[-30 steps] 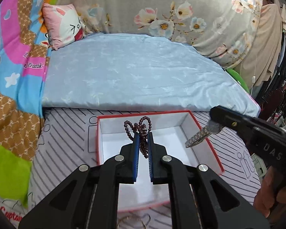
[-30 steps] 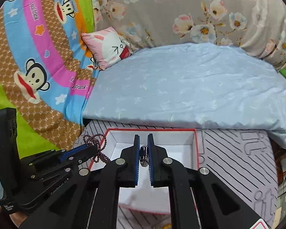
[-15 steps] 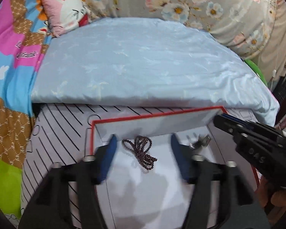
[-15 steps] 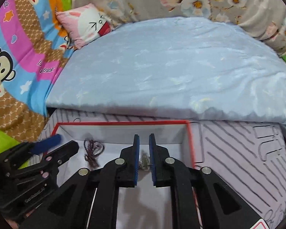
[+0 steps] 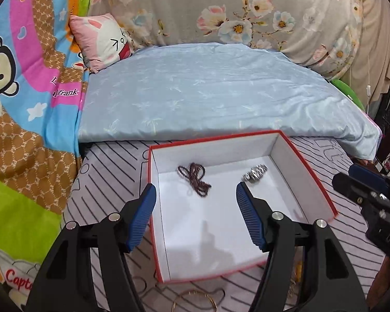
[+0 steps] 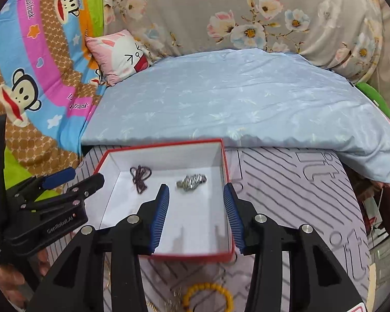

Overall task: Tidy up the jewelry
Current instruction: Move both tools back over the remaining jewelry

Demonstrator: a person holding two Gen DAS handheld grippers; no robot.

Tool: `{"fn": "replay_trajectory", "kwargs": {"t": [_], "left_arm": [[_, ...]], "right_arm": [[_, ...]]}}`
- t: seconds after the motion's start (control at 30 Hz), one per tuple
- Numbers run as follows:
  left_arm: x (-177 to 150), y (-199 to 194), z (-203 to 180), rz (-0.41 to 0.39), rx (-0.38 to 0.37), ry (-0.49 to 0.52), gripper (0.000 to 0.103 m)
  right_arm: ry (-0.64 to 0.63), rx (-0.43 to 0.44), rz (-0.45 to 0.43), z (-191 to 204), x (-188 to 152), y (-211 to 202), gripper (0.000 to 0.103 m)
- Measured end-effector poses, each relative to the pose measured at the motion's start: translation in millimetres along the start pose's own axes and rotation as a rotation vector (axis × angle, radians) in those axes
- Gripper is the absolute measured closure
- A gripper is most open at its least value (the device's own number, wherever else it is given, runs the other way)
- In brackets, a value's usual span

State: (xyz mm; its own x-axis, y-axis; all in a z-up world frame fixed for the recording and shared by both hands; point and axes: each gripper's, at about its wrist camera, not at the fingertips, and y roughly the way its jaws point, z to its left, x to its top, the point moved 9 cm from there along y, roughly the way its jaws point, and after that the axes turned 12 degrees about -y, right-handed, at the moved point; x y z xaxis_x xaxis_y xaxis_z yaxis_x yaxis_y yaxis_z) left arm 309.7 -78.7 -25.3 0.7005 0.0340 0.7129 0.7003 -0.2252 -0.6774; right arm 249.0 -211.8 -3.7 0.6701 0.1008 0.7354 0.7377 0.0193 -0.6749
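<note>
A red-rimmed white box point(image 5: 308, 174) point(image 6: 227, 171) sits on the striped mat. Inside lie a dark bead string point(image 5: 194, 179) point(image 6: 140, 178) and a silver metal bracelet point(image 5: 254, 173) point(image 6: 192, 181). My left gripper point(image 5: 196, 195) is open and empty above the box's near half. My right gripper point(image 6: 196, 195) is open and empty, just behind the silver bracelet. A thin gold bangle point(image 5: 195, 300) lies on the mat in front of the box. A yellow bead bracelet point(image 6: 208, 296) lies there too, with other small pieces partly hidden by my fingers.
A folded light-blue quilt point(image 5: 208, 98) lies behind the box. A cartoon blanket point(image 5: 26, 104) is at the left, a pink pillow point(image 5: 101, 41) at the back, hanging clothes point(image 5: 387, 78) at the right. The striped mat point(image 6: 299, 195) extends right of the box.
Both grippers opened and pulled back. The left one dropped the dark bead string into the box and the right one dropped the silver bracelet there.
</note>
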Motion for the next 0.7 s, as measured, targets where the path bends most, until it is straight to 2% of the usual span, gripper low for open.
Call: {"fn": "replay_trajectory", "kwargs": {"t": [0.27,0.7], "left_arm": [[-36,-34,5,0.01,0.031,-0.008,0.041],[-91,-56,24,0.072,0.057,-0.05,0.04]], "right_arm": [[0.027,0.014,0.022,15,-46,-33,0.056],[0.056,0.012,0.065,29,-101,-62,0.056]]}}
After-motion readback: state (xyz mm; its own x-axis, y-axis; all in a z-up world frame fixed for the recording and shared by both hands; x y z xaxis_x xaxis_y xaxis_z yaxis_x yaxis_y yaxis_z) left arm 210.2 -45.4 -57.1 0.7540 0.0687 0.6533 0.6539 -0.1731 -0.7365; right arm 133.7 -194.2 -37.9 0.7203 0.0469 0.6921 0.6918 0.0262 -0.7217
